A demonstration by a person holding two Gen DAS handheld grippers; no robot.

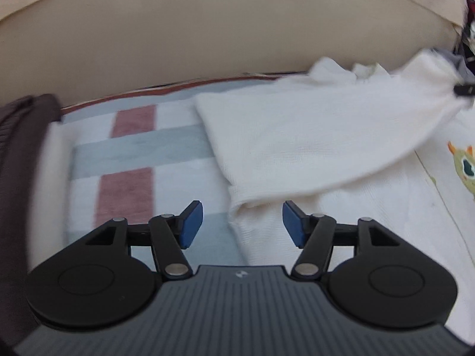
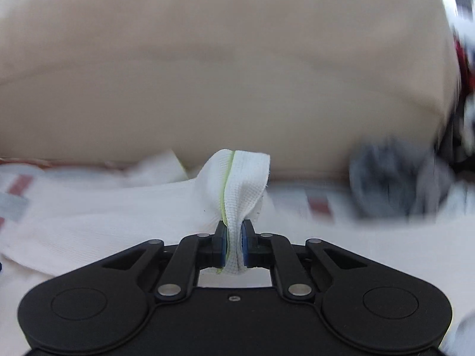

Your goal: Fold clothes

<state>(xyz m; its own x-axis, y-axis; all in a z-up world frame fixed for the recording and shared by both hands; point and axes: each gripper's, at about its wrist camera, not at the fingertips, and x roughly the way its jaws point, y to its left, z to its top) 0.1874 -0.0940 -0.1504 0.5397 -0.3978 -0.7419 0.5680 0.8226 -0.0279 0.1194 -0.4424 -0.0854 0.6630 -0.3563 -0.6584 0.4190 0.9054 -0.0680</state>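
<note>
White knit garment [image 1: 297, 136] lies on a checked blanket [image 1: 142, 160], its long fold running toward my right tool [image 2: 234, 246], which pinches its green-seamed edge. My left tool [image 1: 242, 225] stands spread and empty before a beige cushion [image 1: 207, 29].

A home is shown, probably a living room or bedroom. A checked blanket [image 1: 133, 160] is spread before a beige cushion [image 1: 207, 29], and clothes [image 2: 394, 178] are piled at the blanket's far right corner.
</note>
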